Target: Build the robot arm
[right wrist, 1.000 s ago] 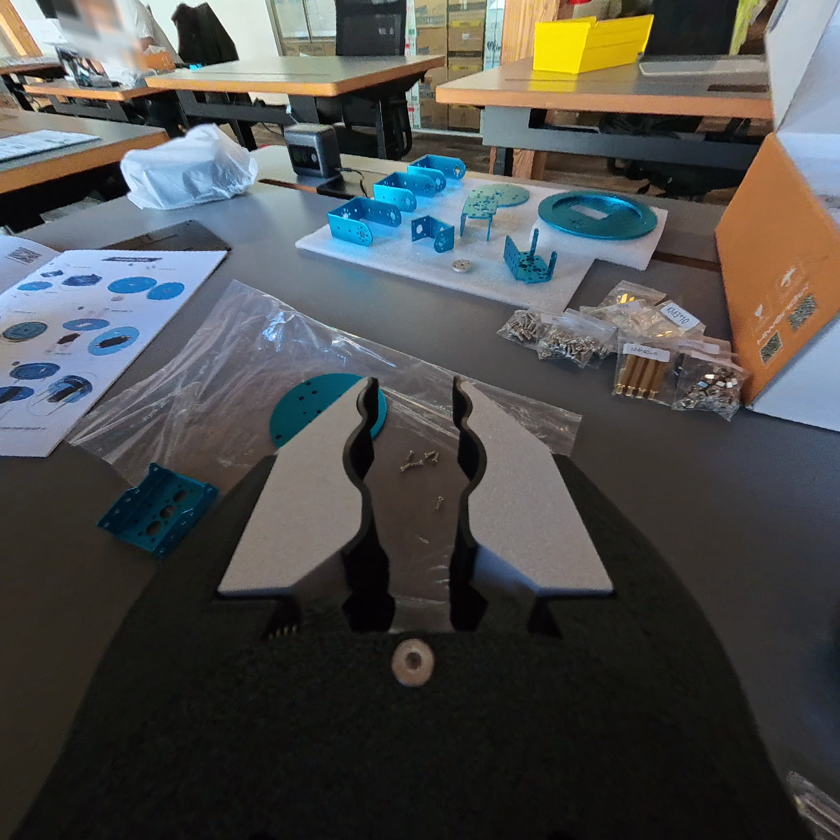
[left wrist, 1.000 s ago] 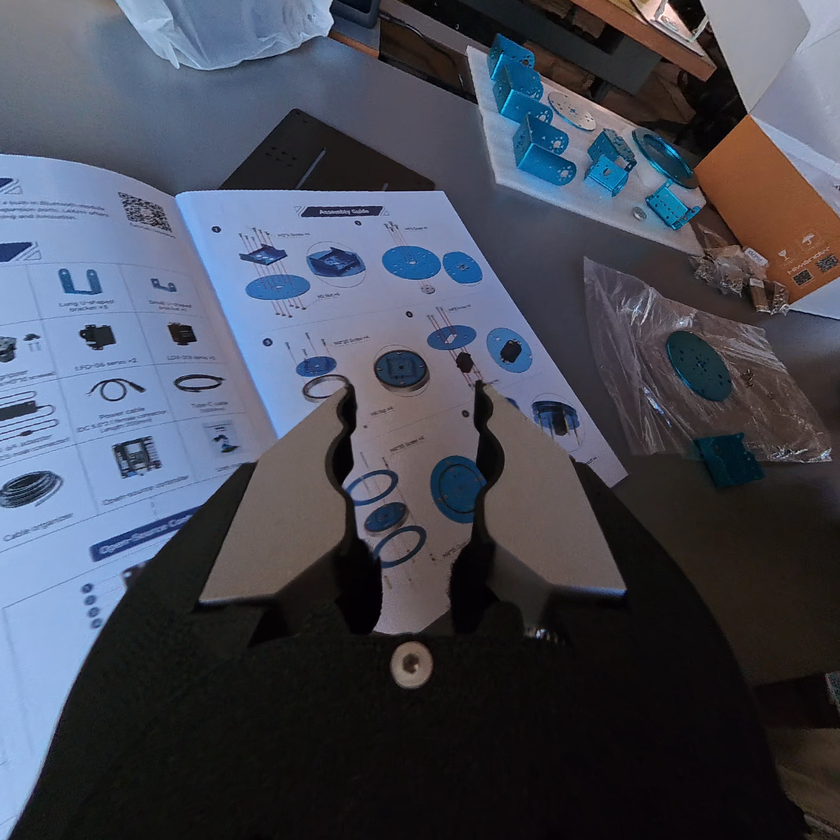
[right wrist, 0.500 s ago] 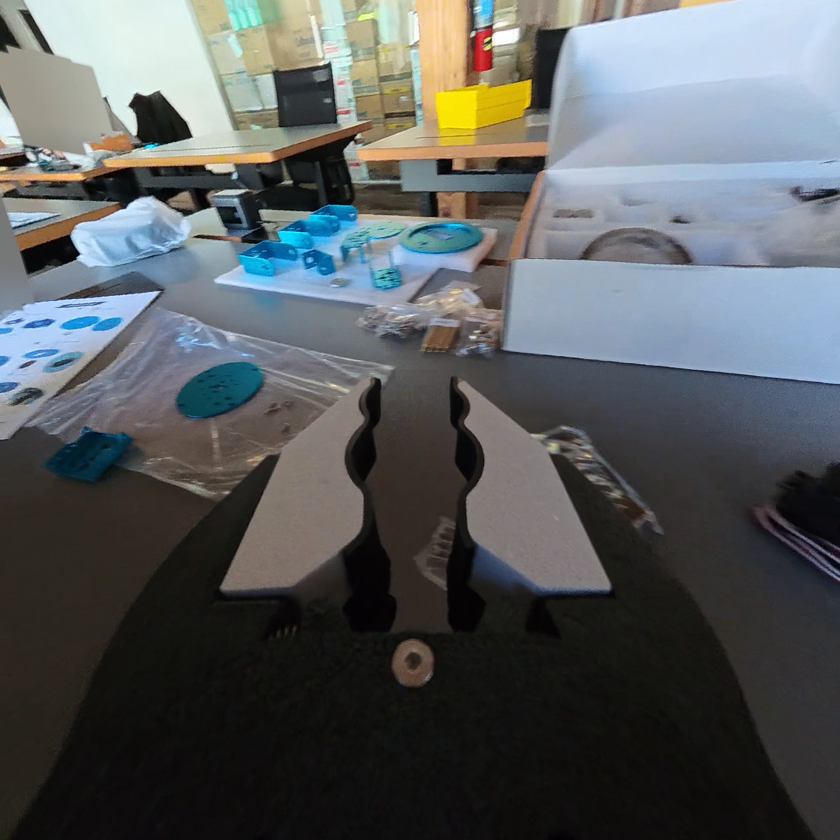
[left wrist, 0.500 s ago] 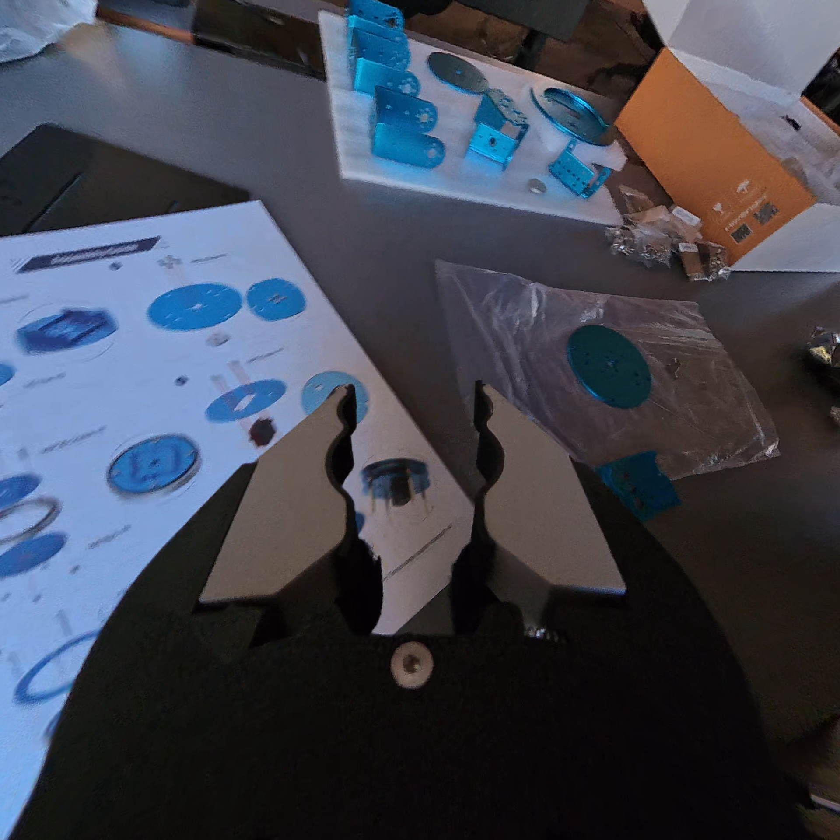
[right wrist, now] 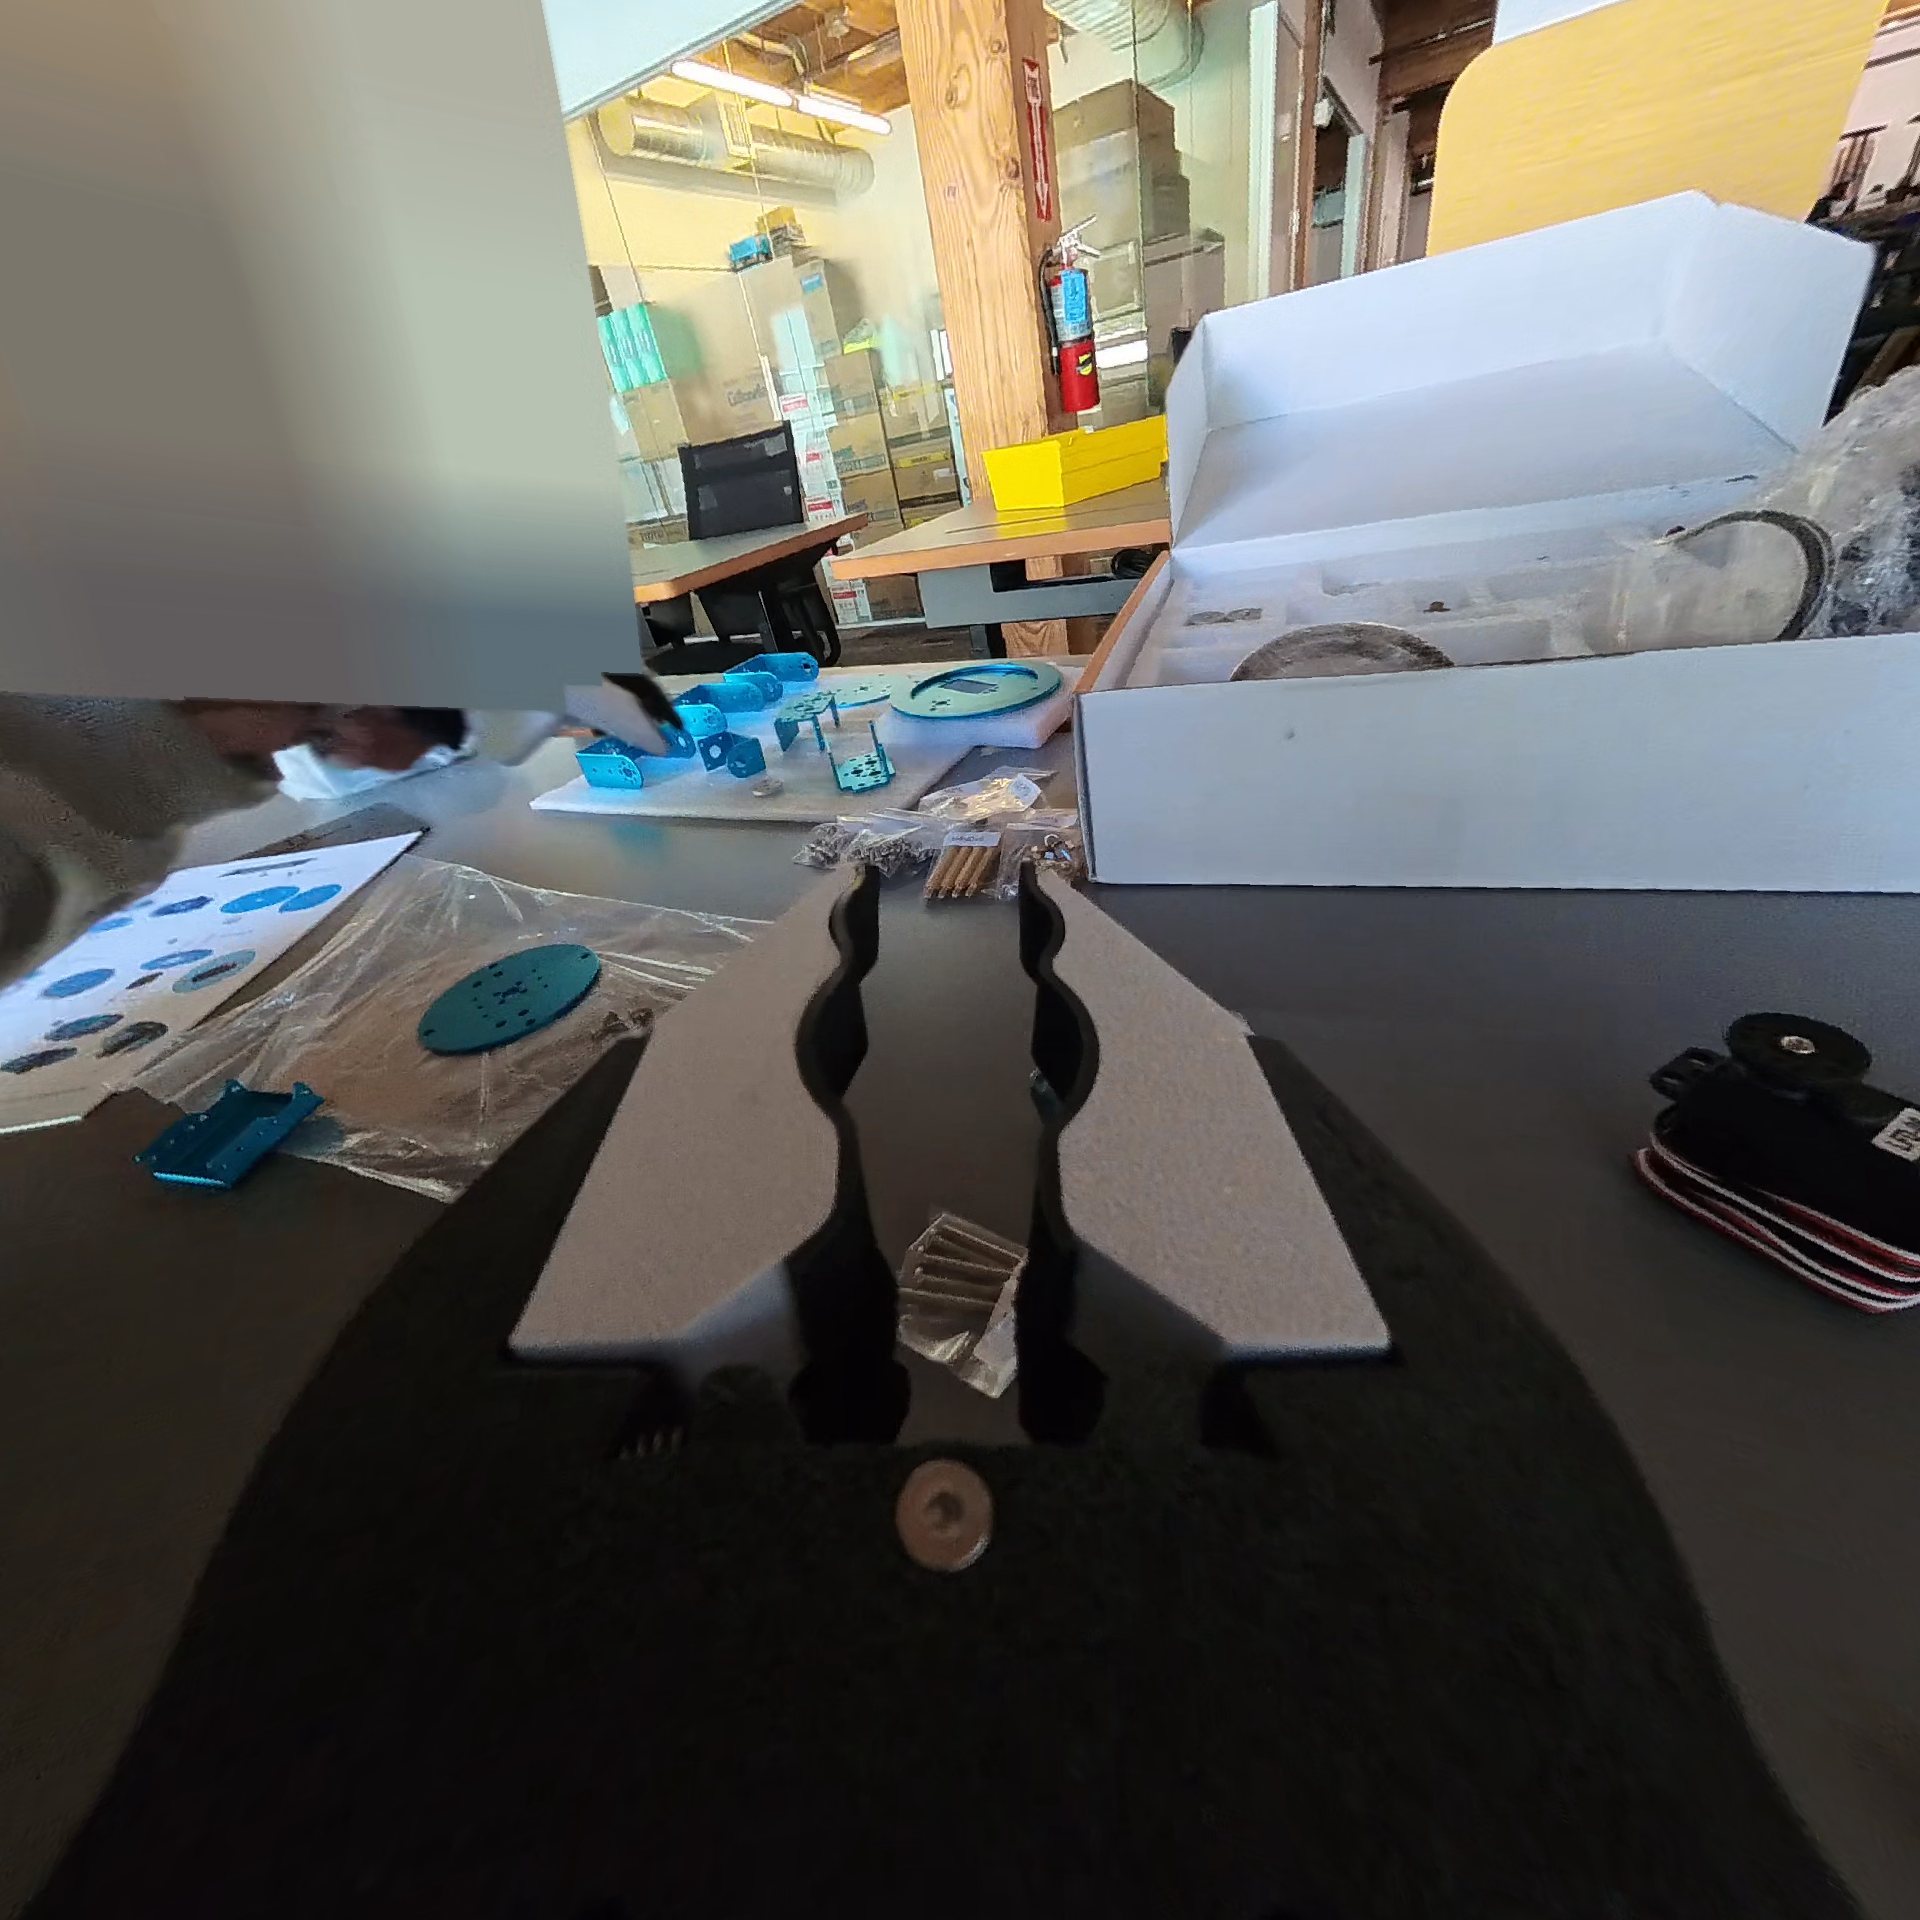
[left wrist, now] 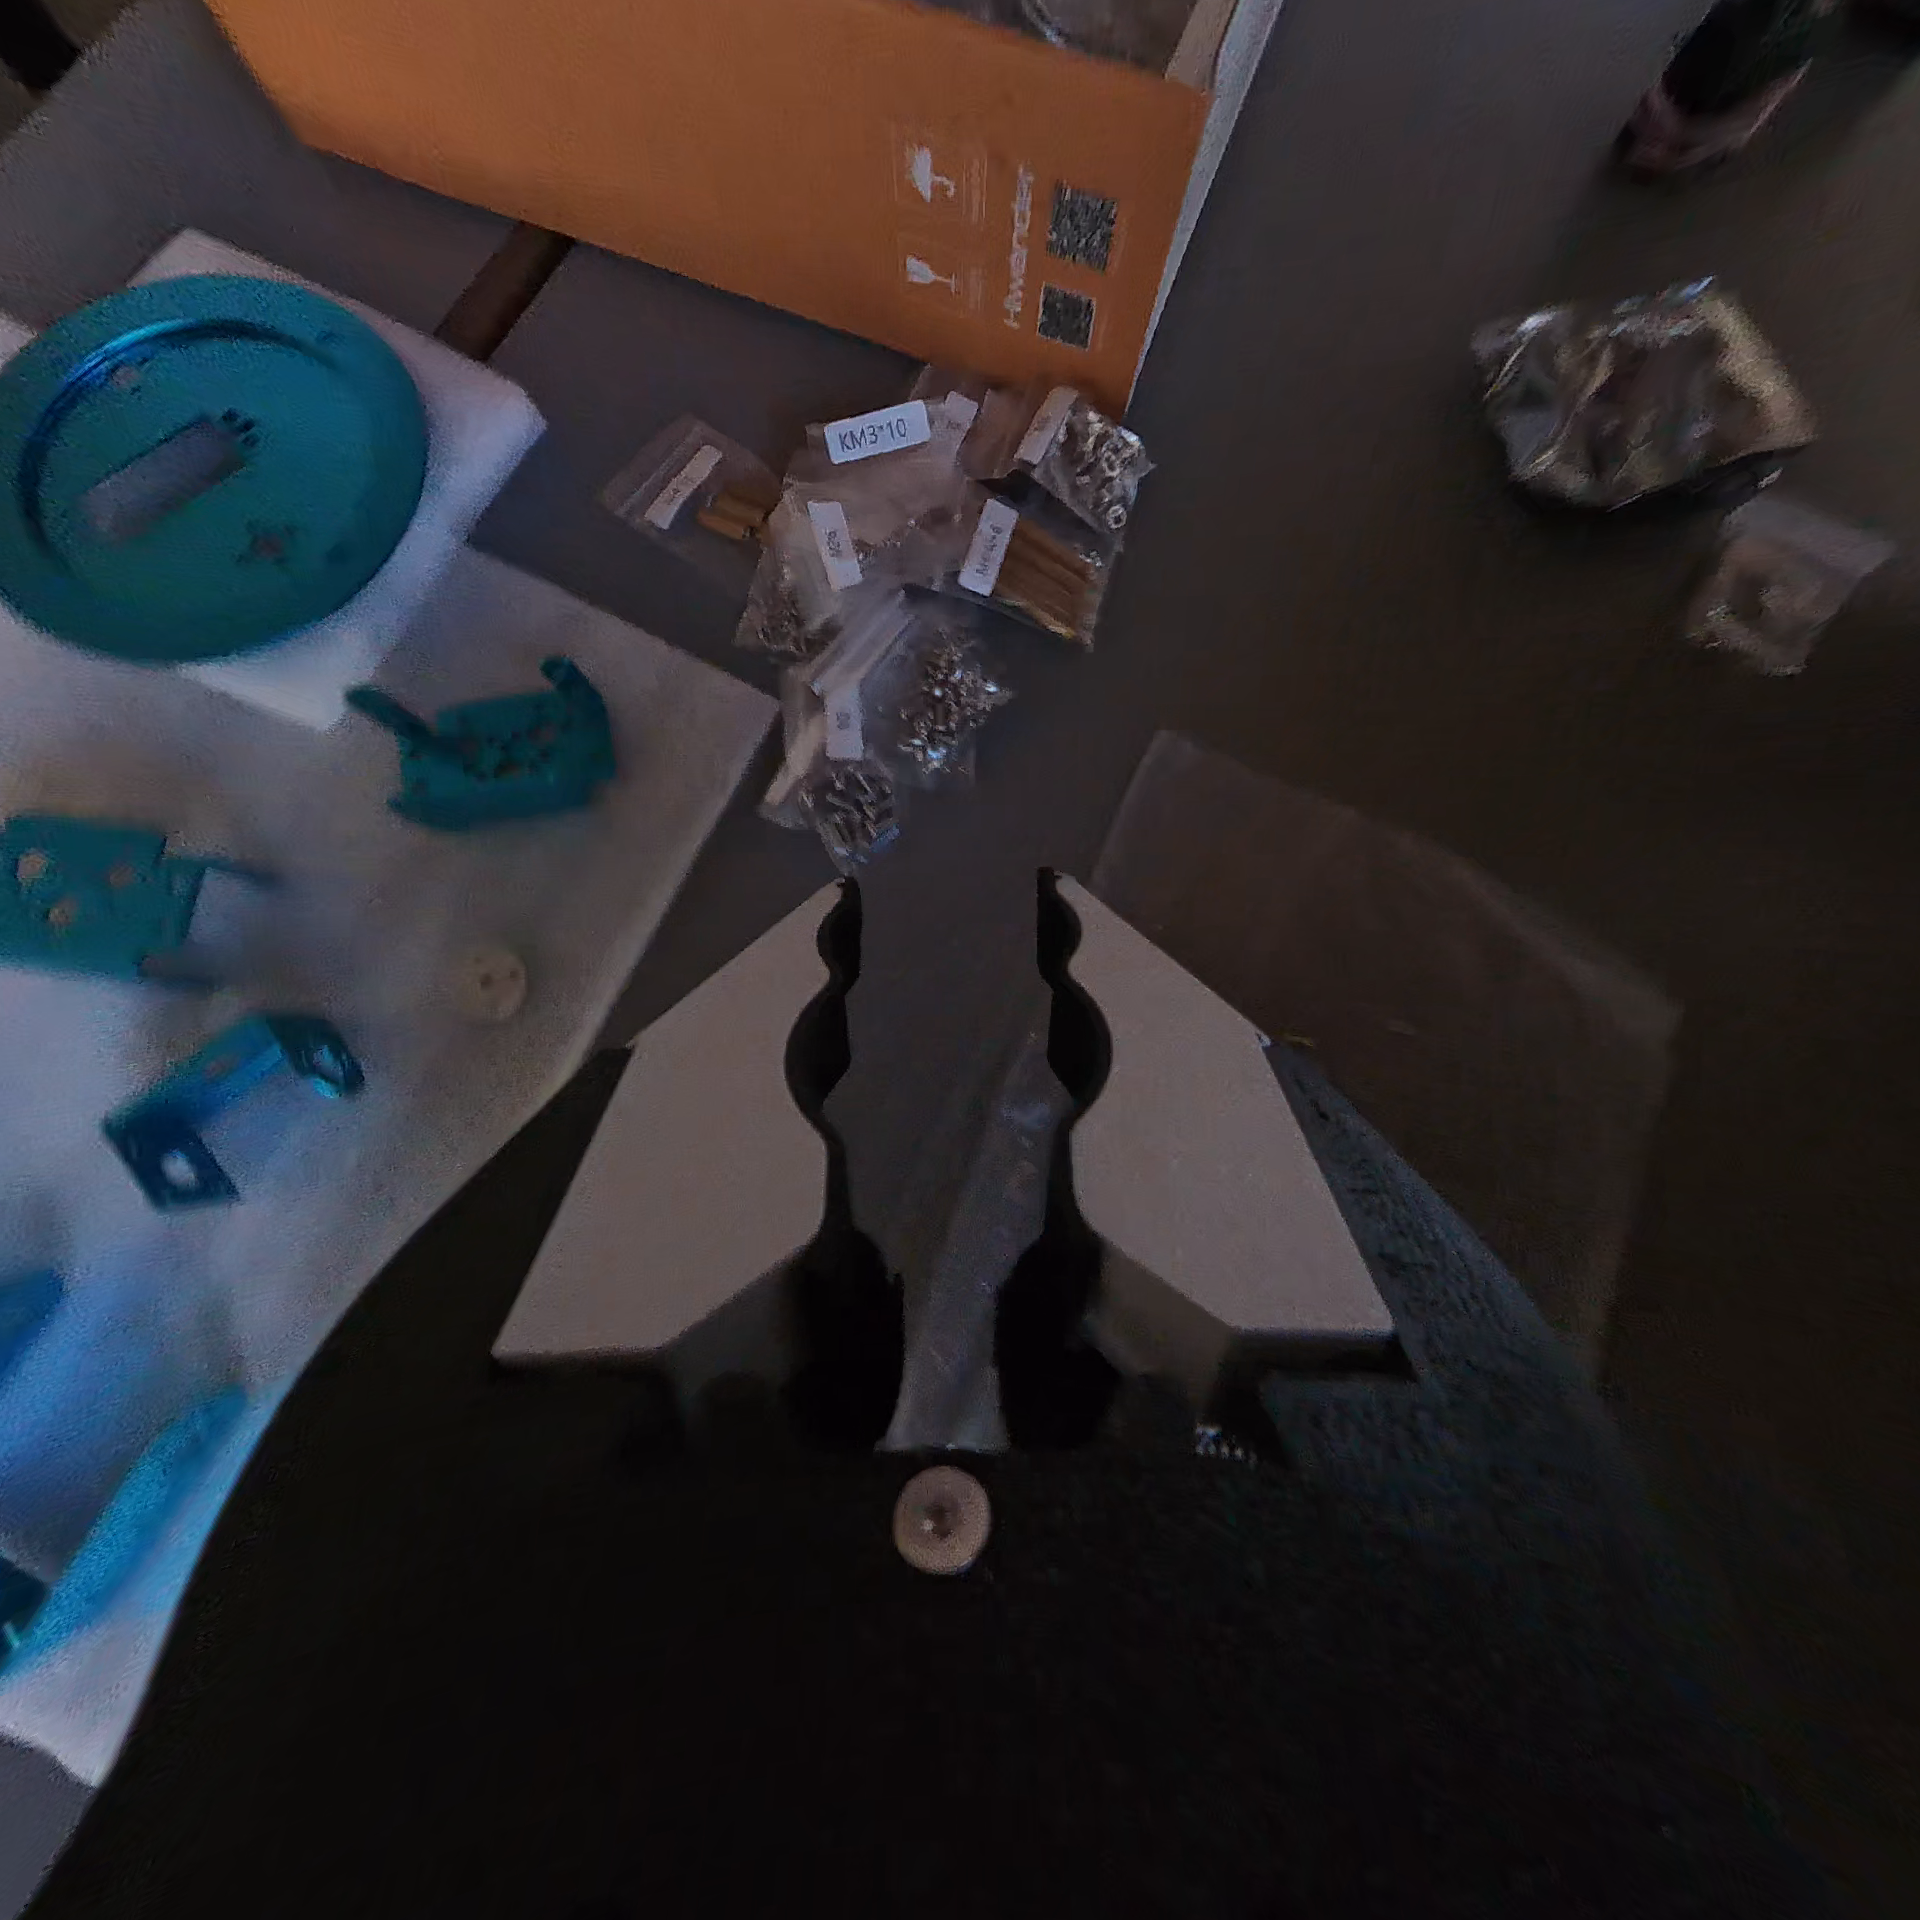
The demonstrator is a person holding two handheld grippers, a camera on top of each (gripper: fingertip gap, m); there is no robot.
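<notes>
My gripper fingers [right wrist: 717,1122]: pale grey faces, black wavy inner edges. Table [right wrist: 1403,997] dark grey. Foam sheet [left wrist: 582,727] white, carrying a teal ring plate [left wrist: 197,468] and blue brackets [left wrist: 234,1107]. Box [left wrist: 727,135] side orange, front white. Standoffs [right wrist: 961,864] brass-gold. Servo [right wrist: 1797,1122] black, its wires red-white-black striped.

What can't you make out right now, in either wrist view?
- Left wrist view: blue brackets on the white foam sheet are motion-blurred; hole detail is unreadable.
- Left wrist view: the silvery crumpled bag hides its contents.
- Right wrist view: a blur patch covers the upper left.
- Right wrist view: the open white box wall hides most of its compartments.
- Right gripper: the small screw bag is partly behind the fingers.
</notes>
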